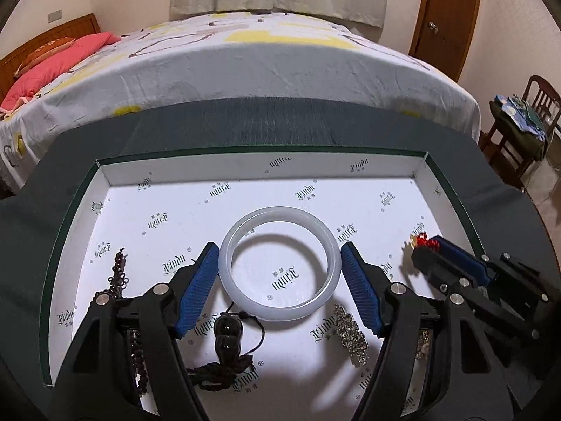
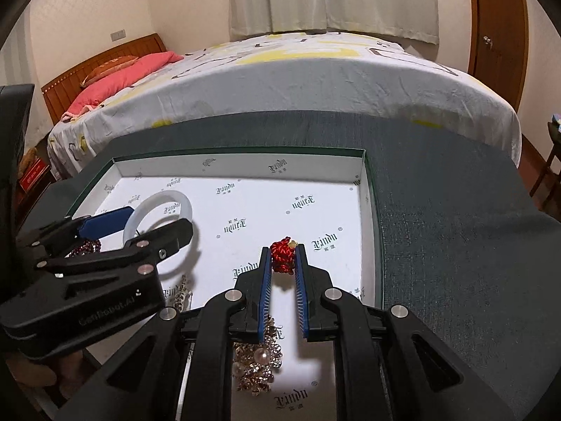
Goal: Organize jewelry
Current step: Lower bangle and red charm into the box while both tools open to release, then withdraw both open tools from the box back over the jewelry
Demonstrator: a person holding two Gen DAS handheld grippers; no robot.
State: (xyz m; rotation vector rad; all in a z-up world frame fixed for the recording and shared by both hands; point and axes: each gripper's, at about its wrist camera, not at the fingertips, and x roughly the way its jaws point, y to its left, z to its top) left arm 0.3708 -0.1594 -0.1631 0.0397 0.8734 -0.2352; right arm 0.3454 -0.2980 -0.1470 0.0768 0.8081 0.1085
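White bangle (image 1: pixel 279 263) sits betw. the blue pads (image 1: pixel 196 289) of the left gripper (image 1: pixel 279 273) in the left wrist view: jaws wide, each pad right at the ring's outer edge, so it looks clamped across its width. Whether it hangs just above the box (image 1: pixel 263 168) floor or rests on it I can't tell. Loose in the box nearby: a black gourd pendant (image 1: pixel 227 338) w/ cord just below the ring, a sparkly clip (image 1: pixel 351 333) to its right, a dark knotted tassel (image 1: pixel 118 277) at left. Right gripper (image 1: pixel 426 245) shows at the right edge w/ something red at its tip.

Right wrist view: right gripper (image 2: pixel 283 259) is narrow, nearly shut, pinching a red knotted charm (image 2: pixel 282 254) at the fingertips, over the right part of the box, near its right wall. A gold-and-pearl piece (image 2: pixel 257 361) lies below, partly hidden by the jaws. Left gripper (image 2: pixel 154 224) w/ bangle (image 2: pixel 157 210) is at far left.

Step in hand, by my read: both pieces are being brought into the box for placing. Next move calls for settling each on a bare patch of floor, clear of the other pieces, then opening the jaws gently; the bangle could roll or chip if dropped.
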